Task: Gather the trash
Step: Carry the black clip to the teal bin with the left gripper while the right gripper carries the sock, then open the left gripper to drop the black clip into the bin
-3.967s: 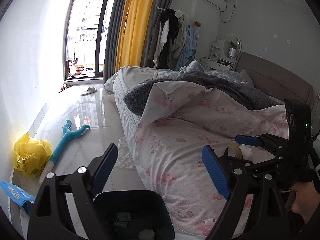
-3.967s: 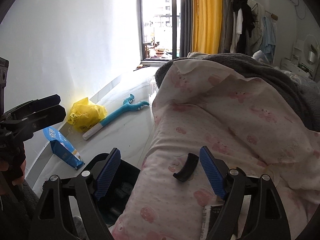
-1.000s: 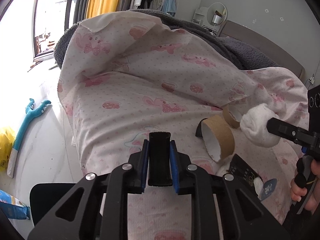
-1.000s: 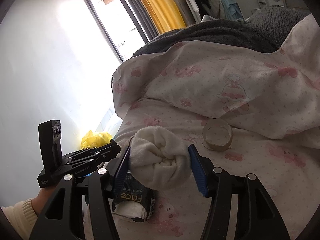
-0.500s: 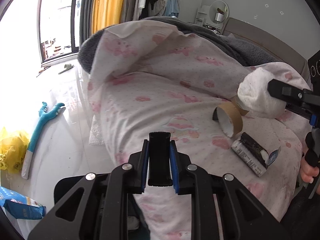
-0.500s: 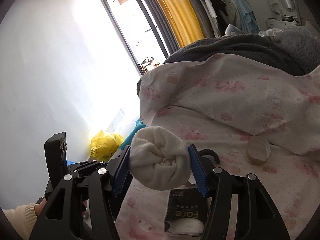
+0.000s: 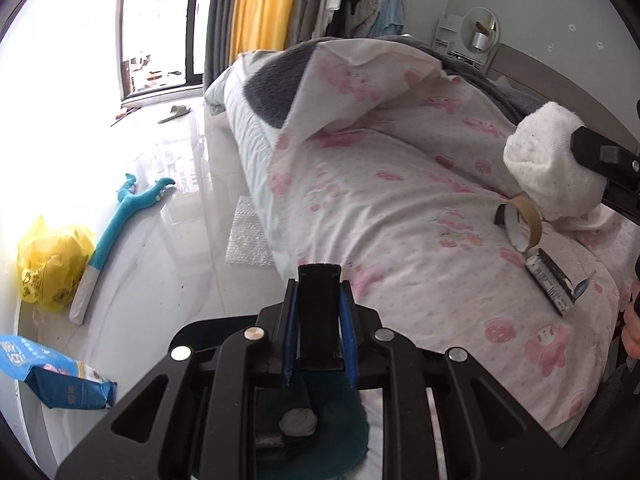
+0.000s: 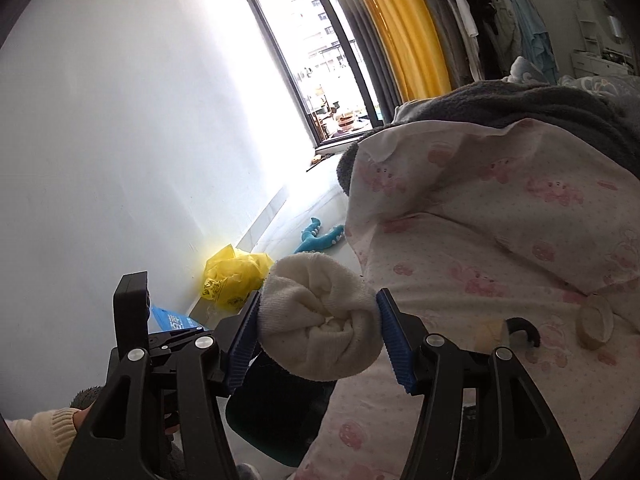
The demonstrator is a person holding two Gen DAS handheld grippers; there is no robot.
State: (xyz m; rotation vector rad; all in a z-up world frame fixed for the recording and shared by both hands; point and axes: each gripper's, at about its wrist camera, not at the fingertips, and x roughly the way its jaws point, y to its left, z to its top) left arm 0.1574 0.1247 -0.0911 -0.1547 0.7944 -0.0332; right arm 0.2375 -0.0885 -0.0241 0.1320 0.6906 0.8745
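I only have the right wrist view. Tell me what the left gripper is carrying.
Observer: The left gripper is shut on a black curved plastic piece.
Operator: Report what is already in the bin.
Observer: The dark bin, seen below that gripper, holds a crumpled white wad.
Operator: Name any trash on the bed that I cannot see.
Observer: A black packet lies on the pink quilt, next to a cardboard tape roll.
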